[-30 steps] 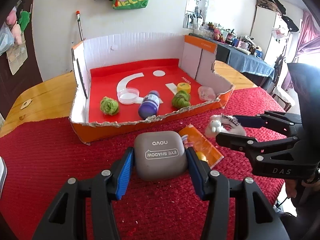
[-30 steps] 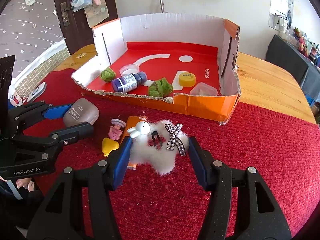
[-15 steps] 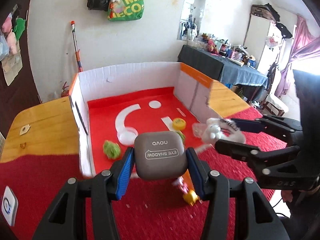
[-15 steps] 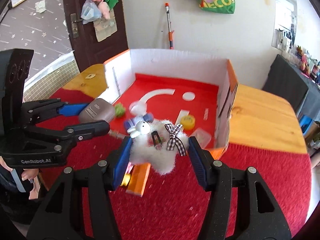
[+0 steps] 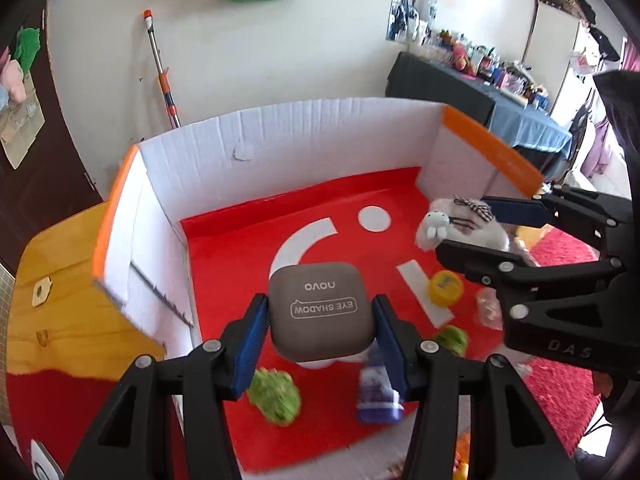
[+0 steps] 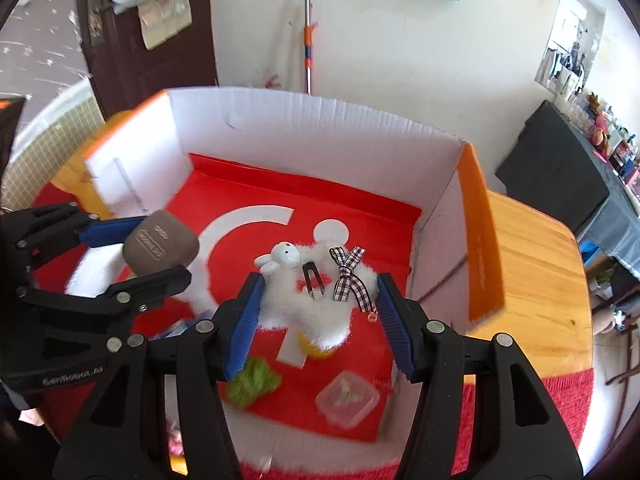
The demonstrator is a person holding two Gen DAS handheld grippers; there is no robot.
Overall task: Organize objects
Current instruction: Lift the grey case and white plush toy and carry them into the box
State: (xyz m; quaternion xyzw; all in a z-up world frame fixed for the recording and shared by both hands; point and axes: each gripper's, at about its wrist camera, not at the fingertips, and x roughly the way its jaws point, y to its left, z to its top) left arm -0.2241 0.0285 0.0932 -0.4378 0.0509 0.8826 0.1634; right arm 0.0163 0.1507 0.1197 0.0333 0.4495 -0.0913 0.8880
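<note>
My left gripper [image 5: 318, 320] is shut on a grey-brown eye shadow case [image 5: 320, 310] and holds it in the air over the red floor of the cardboard box [image 5: 280, 152]. In the right wrist view that case [image 6: 160, 246] hangs at the left. My right gripper [image 6: 318, 310] is shut on a fluffy white hair clip with a bunny and a checked bow [image 6: 316, 296], also above the box floor. The same clip [image 5: 460, 226] shows at the right of the left wrist view.
On the box floor [image 6: 384, 216] lie two green yarn balls [image 5: 276, 396] [image 5: 452, 340], a purple bottle [image 5: 378, 388], a yellow lid [image 5: 444, 288] and a clear plastic tub [image 6: 348, 400]. The box stands on a red cloth [image 5: 568, 408] over a wooden table [image 6: 532, 264]. Small toys stay on the cloth near the front wall.
Both grippers rose from the red cloth and moved forward over the box's front wall with the case and the clip held. They now hang above the box floor.
</note>
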